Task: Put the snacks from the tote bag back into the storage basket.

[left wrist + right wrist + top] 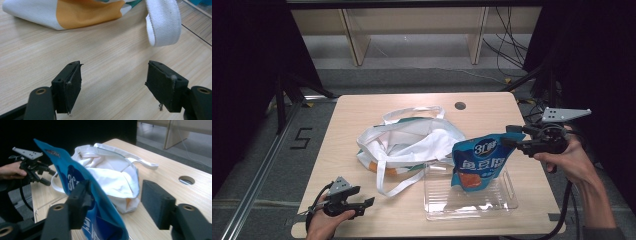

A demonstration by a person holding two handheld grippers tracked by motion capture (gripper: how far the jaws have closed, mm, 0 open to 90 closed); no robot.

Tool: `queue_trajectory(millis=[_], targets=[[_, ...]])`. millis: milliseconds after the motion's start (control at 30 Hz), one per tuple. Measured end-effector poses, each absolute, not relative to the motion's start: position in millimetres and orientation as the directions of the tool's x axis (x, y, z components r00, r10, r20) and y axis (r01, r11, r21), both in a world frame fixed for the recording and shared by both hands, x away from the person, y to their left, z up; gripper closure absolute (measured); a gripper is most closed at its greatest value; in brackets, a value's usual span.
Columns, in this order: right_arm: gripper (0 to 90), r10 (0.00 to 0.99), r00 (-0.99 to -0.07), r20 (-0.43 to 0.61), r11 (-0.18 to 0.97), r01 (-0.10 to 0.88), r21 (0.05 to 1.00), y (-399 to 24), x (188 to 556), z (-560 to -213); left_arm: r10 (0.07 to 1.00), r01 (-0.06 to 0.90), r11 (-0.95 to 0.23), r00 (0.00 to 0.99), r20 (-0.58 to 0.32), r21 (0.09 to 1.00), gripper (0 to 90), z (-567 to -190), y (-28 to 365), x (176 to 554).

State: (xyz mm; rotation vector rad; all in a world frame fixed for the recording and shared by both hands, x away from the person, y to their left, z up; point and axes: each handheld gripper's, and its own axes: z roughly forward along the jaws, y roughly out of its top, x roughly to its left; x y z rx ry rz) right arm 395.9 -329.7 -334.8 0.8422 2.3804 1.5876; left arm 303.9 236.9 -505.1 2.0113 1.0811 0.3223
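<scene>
Resting low at the table's near left edge, the left gripper [362, 204] stands wide and empty; its own view shows bare wood and the white tote bag [75, 12]. Rightward, a glossy blue snack pouch [477, 161] stands in a clear tray [507, 197]. The right gripper [115, 202] is spread wide, one pad touching the pouch's top corner.
</scene>
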Motion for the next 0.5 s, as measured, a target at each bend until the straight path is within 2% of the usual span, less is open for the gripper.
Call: queue_trajectory(millis=[33, 167, 267, 367, 500], targets=[[38.1, 0.534, -0.832, 0.149, 0.274, 0.337, 0.901, -331, 396, -335, 0.797, 0.580, -0.257, 0.580, -0.170, 0.773, 27.4, -506, 234, 303], [35.1, 0.570, -0.804, 0.169, 0.244, 0.362, 0.899, -332, 385, -332, 0.795, 0.584, -0.261, 0.582, -0.171, 0.769, 27.3, -507, 234, 304], [32.5, 0.600, -0.789, 0.133, 0.256, 0.347, 0.902, -332, 378, -332, 0.797, 0.584, -0.262, 0.580, -0.169, 0.768, 27.3, -506, 234, 304], [29.5, 0.649, -0.747, 0.141, 0.254, 0.387, 0.886, -331, 366, -335, 0.794, 0.581, -0.265, 0.585, -0.168, 0.769, 27.3, -506, 235, 303], [29.3, 0.677, -0.728, 0.108, 0.250, 0.366, 0.896, -331, 361, -337, 0.796, 0.585, -0.267, 0.582, -0.167, 0.766, 27.3, -506, 235, 303]])
